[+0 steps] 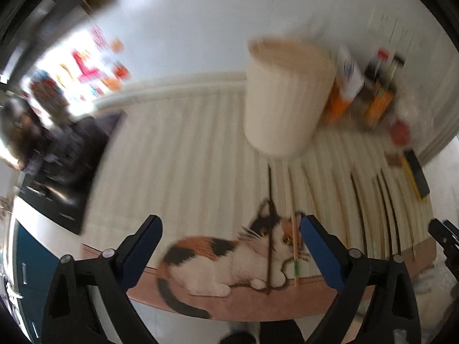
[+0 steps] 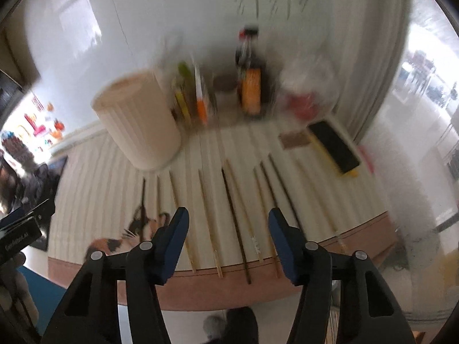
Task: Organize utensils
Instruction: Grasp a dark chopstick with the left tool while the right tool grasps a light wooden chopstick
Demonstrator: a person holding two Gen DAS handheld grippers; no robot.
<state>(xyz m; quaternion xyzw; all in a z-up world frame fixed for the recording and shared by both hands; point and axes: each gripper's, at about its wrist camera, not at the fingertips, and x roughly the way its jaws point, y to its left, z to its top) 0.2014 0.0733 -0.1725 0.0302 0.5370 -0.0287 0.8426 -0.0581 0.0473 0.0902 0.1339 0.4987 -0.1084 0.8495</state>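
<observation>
The chopsticks (image 2: pixel 229 215) lay flat in a loose fan on the ribbed cream mat (image 2: pixel 94 200), near its front edge, below the cream holder cup (image 2: pixel 137 120). They appeared light, stiff and thin, likely to roll or slip; a pinch near mid-length seemed safest. About nine sticks could be counted in the right wrist view, though blur made the count uncertain; two more (image 1: pixel 282 229) lay across the printed cat (image 1: pixel 229 258). One cup stood at the rear, beside several bottles (image 2: pixel 249 86). The left gripper (image 1: pixel 229 252) and the right gripper (image 2: pixel 226 246) both hung wide apart, holding nothing.
</observation>
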